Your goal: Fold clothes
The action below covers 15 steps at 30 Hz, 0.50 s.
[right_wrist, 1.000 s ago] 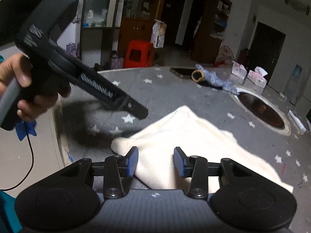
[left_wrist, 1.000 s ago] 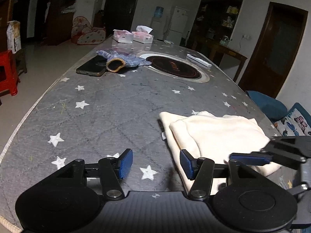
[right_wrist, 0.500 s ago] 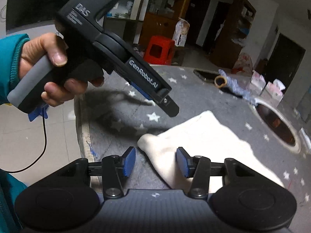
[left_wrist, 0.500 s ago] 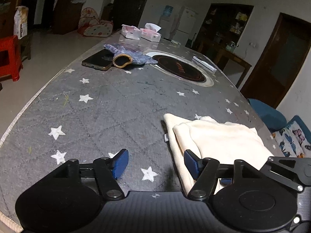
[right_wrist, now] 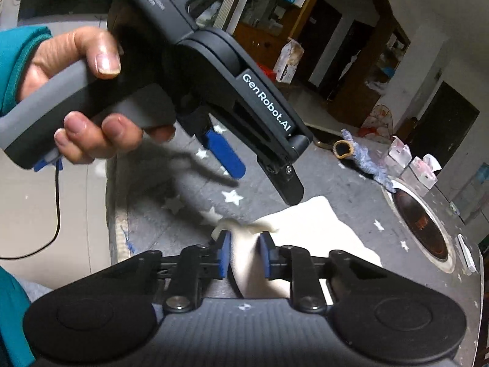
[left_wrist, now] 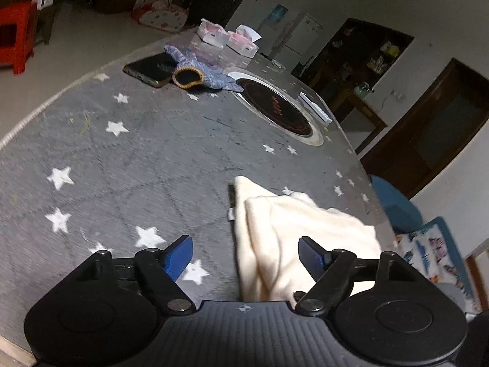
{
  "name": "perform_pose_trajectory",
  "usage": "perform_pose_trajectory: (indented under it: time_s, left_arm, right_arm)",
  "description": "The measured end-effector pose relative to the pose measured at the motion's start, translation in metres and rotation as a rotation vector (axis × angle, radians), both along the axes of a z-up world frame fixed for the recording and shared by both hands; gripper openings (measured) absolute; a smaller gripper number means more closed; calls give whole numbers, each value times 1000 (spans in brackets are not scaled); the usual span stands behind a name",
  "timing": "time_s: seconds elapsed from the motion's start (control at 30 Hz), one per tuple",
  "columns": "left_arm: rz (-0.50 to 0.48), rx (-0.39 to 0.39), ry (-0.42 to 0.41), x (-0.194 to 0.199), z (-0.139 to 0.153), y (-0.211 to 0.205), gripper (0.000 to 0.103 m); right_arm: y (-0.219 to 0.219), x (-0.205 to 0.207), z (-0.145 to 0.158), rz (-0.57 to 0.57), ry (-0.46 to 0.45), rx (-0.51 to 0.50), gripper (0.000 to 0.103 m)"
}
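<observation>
A long table under a grey cover printed with white stars fills both wrist views, running from the lower left to the upper right of each frame. On it lies one cream garment, loosely folded, in the lower centre-right of the left wrist view and the lower centre of the right wrist view. The left gripper points down at the cloth's left edge, its jaws having just been opening; they stand wide, one blue pad over bare table, the other over the garment, neither pressing on it. In the right wrist view the same tool slants down from the upper left, gripped by a bare hand in a teal sleeve, thumb on top of the handle and fingers curled beneath. The right gripper, at the bottom centre of its own view, has just been closing and now pinches a bunched corner of the garment between its two blue pads. Farther up the table sit one round inset cooktop, one dark phone, one blue knit glove touching the phone, two pink tissue boxes side by side, and one slim white remote. A red stool stands on the floor at the upper left.
</observation>
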State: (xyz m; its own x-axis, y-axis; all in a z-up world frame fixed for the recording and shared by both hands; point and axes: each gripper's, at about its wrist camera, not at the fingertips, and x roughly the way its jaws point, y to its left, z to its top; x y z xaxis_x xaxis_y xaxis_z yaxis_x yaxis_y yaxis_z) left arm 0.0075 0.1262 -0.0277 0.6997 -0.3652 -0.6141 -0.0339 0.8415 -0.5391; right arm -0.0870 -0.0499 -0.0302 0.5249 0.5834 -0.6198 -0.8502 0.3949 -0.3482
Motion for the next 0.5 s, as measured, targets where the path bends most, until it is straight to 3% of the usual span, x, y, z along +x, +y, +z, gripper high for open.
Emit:
perform_pose_trajectory:
  time_s: [0.13,0.27,0.4,0.5]
  left_arm:
    - [10,-73,32,4,-4,1,79]
    - [16,-74,48,4,-6,0,79]
    - [21,-78,61,4,-9,2,79]
    - [22,-85,63,4,-8,3,79]
  right_arm:
    - [-4,7,6,-14,35,25,16]
    - [-2,5,-1,11,36,-4,19]
    - [1,1,-6,30,23,-19,31]
    - [4,-1,-10,34,0,-29,32]
